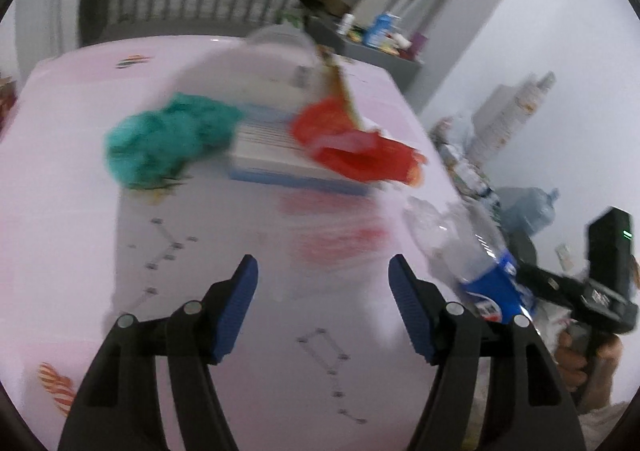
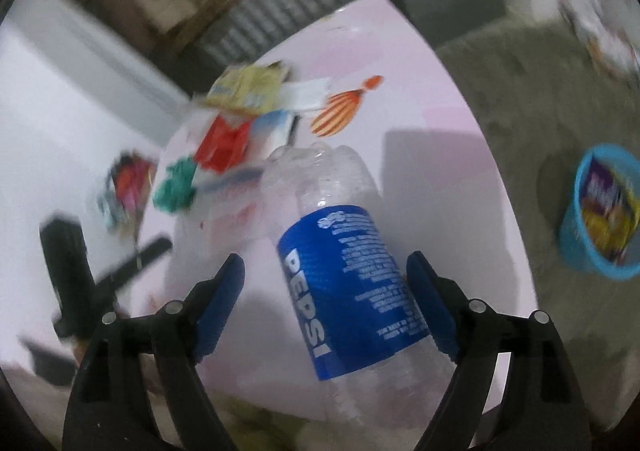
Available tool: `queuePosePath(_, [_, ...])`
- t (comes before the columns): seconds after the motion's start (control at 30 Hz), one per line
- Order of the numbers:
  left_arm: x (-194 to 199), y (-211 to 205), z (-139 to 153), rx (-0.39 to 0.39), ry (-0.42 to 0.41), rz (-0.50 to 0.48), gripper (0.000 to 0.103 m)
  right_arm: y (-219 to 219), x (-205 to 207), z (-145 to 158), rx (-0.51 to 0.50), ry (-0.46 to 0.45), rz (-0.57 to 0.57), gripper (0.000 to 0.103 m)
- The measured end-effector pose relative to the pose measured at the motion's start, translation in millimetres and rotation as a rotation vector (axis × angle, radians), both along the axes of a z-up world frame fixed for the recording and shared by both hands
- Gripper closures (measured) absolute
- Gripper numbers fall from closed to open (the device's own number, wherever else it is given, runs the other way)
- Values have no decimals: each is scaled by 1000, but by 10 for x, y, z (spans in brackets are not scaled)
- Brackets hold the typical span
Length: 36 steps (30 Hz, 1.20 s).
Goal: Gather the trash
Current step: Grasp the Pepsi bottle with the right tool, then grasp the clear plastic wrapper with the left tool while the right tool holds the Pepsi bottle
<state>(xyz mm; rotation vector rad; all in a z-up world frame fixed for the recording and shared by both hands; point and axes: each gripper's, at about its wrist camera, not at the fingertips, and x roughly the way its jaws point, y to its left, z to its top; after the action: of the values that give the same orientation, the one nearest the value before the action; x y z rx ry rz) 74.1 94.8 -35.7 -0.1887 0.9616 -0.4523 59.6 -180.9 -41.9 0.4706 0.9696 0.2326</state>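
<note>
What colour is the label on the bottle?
Blue with white writing. The bottle itself is clear. Right wrist view shows it best.

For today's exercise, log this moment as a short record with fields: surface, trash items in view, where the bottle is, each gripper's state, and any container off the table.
surface: pink table with printed patterns
trash on table: green crumpled bag, red plastic bag, both beside a blue-and-white box
bottle: clear Pepsi bottle between the fingers of the right gripper; a gap shows at the left pad, contact at the right pad unclear
left gripper: open, nothing between its fingers
right gripper: open
off the table: blue tub on the grey floor, holding wrappers
</note>
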Motion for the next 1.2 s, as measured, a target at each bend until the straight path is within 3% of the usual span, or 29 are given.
queuePosePath(0.1, [135, 46, -41, 23, 1, 4, 37, 143, 15, -10, -100, 27, 68, 24])
queuePosePath(0.23, [305, -108, -95, 50, -4, -23, 37, 182, 4, -122, -204, 71, 73, 28])
queuePosePath(0.3, [406, -161, -122, 54, -13, -37, 38, 166, 5, -173, -194, 85, 72, 39])
queuePosePath(0.43, [578, -377, -168, 99, -57, -111, 44, 89, 10, -241, -172, 104, 30, 42])
queuePosePath(0.57, [662, -478, -342, 115, 35, -161, 52, -15, -11, -209, -141, 109, 0, 42])
queuePosePath(0.83, [269, -624, -347, 32, 119, -285, 53, -104, -29, -211, -82, 114, -9, 43])
queuePosePath(0.97, [15, -729, -355, -59, 198, -370, 53, -137, -29, -221, -60, 113, -27, 43])
queuePosePath(1.03, [-68, -730, -302, -84, 184, -384, 53, -158, -33, -223, -48, 112, -37, 44])
queuePosePath(1.1, [-116, -727, -183, -63, 106, -374, 53, -182, -45, -223, -37, 110, -46, 44])
queuePosePath(1.13, [-99, -720, -146, -45, 76, -362, 52, -191, -52, -228, -33, 109, -49, 44])
queuePosePath(1.2, [-69, -674, -165, -14, 53, -329, 29, -216, -69, -231, -20, 107, -56, 44])
